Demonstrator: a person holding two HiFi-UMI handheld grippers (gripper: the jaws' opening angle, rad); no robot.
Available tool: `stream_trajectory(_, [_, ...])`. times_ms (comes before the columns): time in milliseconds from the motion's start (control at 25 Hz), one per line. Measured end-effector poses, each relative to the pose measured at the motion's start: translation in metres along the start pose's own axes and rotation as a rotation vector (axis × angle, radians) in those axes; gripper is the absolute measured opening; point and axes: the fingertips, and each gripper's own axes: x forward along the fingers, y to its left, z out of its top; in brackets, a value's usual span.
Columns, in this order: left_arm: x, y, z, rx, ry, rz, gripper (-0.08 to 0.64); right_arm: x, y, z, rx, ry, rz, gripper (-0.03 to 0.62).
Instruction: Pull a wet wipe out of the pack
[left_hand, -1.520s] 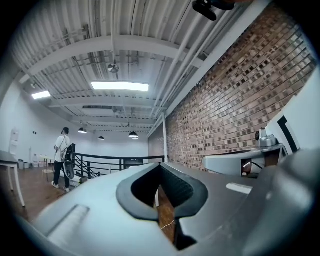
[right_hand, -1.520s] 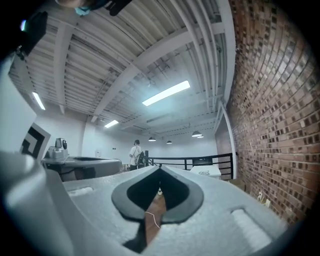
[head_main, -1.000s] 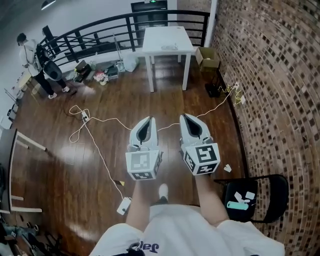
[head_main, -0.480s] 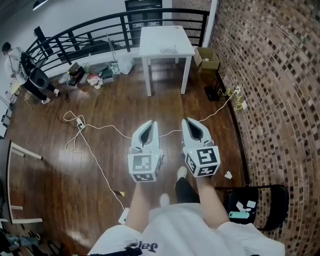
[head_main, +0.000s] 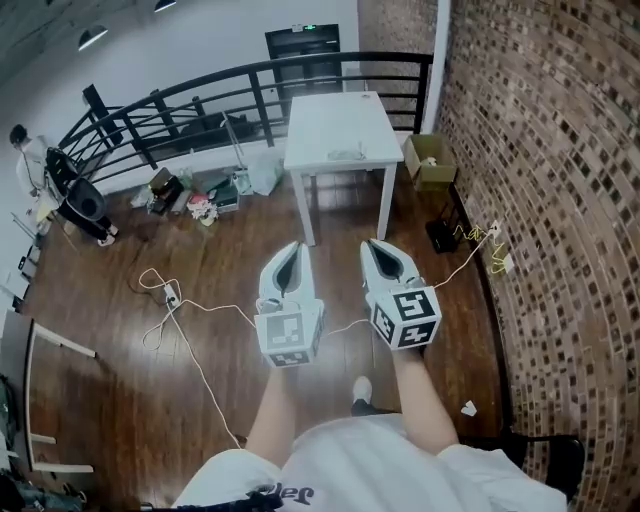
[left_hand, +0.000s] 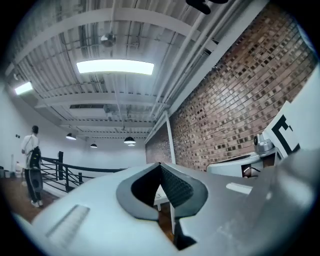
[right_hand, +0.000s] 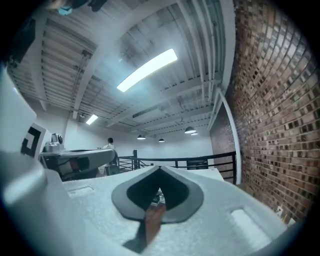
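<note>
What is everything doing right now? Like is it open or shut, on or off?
left gripper: shut, holding nothing.
right gripper: shut, holding nothing.
white table: standing upright, with something small on top, too small to tell what.
cardboard box: open at the top.
ceiling light: switched on.

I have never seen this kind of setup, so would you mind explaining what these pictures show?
A person holds a two-jaw tool in each hand: the left gripper and the right gripper. The head view comes from a camera on the person's head, looking down. The two gripper views ride on the grippers, looking along their jaws. Both pairs of jaws are together and hold nothing. Ahead stands a white table; what lies on it is too small to tell.
</note>
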Motion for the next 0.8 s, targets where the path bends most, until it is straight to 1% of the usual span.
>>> stream_trajectory(80, [0.036, 0.000, 0.003, 0.002, -0.009, 0.000, 0.017, 0.022, -0.029, 0.012, 0.002, -0.023, -0.008, -0.008])
stream_trajectory(160, [0.064, -0.003, -0.004, -0.001, -0.009, -0.010, 0.017, 0.039, -0.054, 0.012, 0.001, -0.029, -0.014, -0.008])
stream_trajectory(240, [0.084, -0.008, -0.018, -0.025, 0.011, -0.020, 0.017, 0.055, -0.076, 0.000, 0.019, -0.015, -0.017, -0.008])
stream_trajectory(320, [0.102, -0.010, -0.030, -0.056, 0.028, -0.030, 0.017, 0.073, -0.093, -0.019, 0.052, 0.022, -0.011, -0.008])
stream_trajectory(400, [0.125, -0.007, -0.037, -0.042, 0.039, -0.038, 0.017, 0.094, -0.103, -0.035, 0.072, 0.065, 0.005, -0.008])
stream_trajectory(480, [0.149, 0.003, -0.049, -0.026, 0.053, -0.034, 0.017, 0.116, -0.107, -0.045, 0.079, 0.088, 0.025, -0.008])
stream_trajectory(600, [0.188, 0.025, -0.066, -0.039, 0.065, -0.027, 0.017, 0.159, -0.110, -0.049, 0.076, 0.086, 0.052, -0.008])
stream_trajectory(720, [0.238, 0.052, -0.079, -0.053, 0.059, -0.026, 0.017, 0.213, -0.120, -0.049, 0.052, 0.081, 0.064, -0.008])
stream_trajectory(800, [0.279, 0.070, -0.083, -0.063, 0.048, -0.040, 0.017, 0.256, -0.134, -0.044, 0.030, 0.081, 0.059, -0.008])
